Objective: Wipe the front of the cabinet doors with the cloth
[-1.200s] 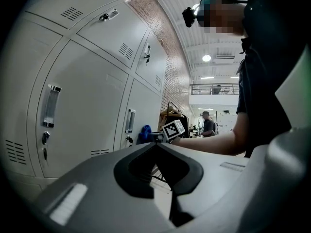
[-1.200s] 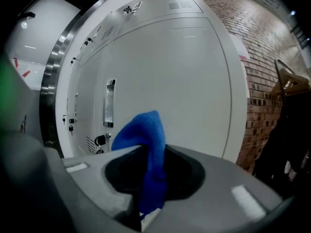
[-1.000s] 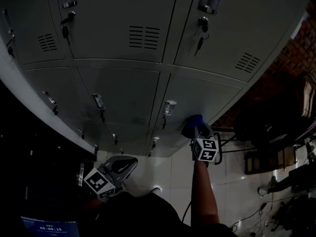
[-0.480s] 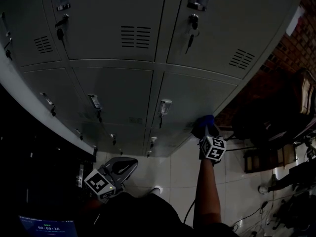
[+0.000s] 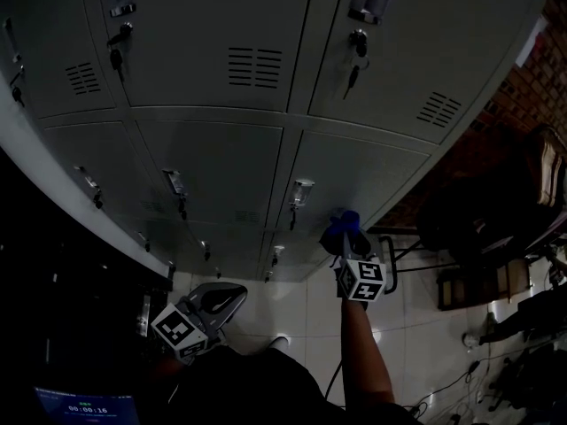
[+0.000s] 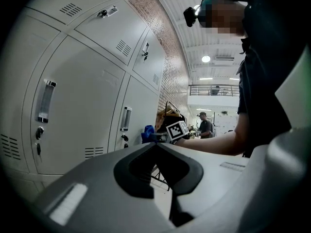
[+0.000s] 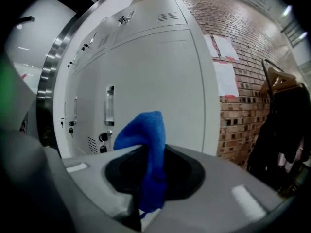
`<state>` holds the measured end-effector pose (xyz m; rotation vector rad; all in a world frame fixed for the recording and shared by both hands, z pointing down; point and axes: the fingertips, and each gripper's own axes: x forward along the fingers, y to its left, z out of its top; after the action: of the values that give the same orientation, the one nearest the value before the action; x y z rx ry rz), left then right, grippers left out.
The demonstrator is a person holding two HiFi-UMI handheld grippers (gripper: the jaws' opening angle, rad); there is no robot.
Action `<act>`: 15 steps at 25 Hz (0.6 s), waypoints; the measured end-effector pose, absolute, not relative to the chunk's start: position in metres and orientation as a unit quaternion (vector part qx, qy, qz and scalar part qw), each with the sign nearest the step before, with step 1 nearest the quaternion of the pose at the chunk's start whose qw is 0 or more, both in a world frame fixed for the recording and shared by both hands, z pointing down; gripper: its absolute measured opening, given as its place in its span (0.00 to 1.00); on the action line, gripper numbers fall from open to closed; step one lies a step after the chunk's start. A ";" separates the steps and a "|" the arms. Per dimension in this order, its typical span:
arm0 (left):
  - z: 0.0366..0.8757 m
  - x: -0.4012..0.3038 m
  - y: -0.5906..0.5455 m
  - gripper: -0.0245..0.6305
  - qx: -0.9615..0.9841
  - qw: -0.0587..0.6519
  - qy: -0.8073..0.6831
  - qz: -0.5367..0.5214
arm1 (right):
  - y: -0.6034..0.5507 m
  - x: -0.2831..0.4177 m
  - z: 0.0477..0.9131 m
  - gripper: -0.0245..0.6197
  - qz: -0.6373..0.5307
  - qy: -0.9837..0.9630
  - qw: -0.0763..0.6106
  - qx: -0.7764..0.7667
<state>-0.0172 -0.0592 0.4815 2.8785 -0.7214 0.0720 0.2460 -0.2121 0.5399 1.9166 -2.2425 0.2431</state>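
Observation:
Grey metal cabinet doors (image 5: 354, 171) fill the upper head view. My right gripper (image 5: 348, 235) is shut on a blue cloth (image 5: 344, 223) and holds it at the lower right door, just right of that door's handle (image 5: 303, 191). In the right gripper view the cloth (image 7: 146, 135) sticks up between the jaws of the right gripper (image 7: 149, 148), with the door (image 7: 155, 81) close ahead. My left gripper (image 5: 217, 301) hangs low at the left, away from the doors, shut and holding nothing. From the left gripper (image 6: 156, 144), the cloth (image 6: 147, 131) shows against the door (image 6: 82, 110).
Keys (image 5: 354, 73) hang from the locks of the upper doors. A brick wall (image 5: 532, 87) meets the cabinet's right end, with a dark rack and chairs (image 5: 461, 228) below it. Cables lie on the tiled floor (image 5: 416, 326). A person (image 6: 206, 125) stands far off.
The right gripper swept the cloth to the right along the lower door, then back to the left near the handle. The left gripper has stayed put.

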 end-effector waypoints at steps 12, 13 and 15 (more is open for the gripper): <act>0.483 -0.039 -0.065 0.04 0.965 0.091 -0.247 0.017 | -0.199 0.096 0.526 0.15 0.060 -0.838 0.086 0.535; 0.484 -0.041 -0.066 0.04 0.965 0.089 -0.248 0.016 | -0.200 0.087 0.531 0.15 0.060 -0.842 0.092 0.529; 0.483 -0.044 -0.067 0.04 0.964 0.087 -0.250 0.015 | -0.205 0.075 0.542 0.15 0.068 -0.845 0.101 0.521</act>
<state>-0.0440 -0.0669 0.4828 2.8724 -0.7446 0.0447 0.0755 -0.2052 0.5422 1.5402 -2.4957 0.2018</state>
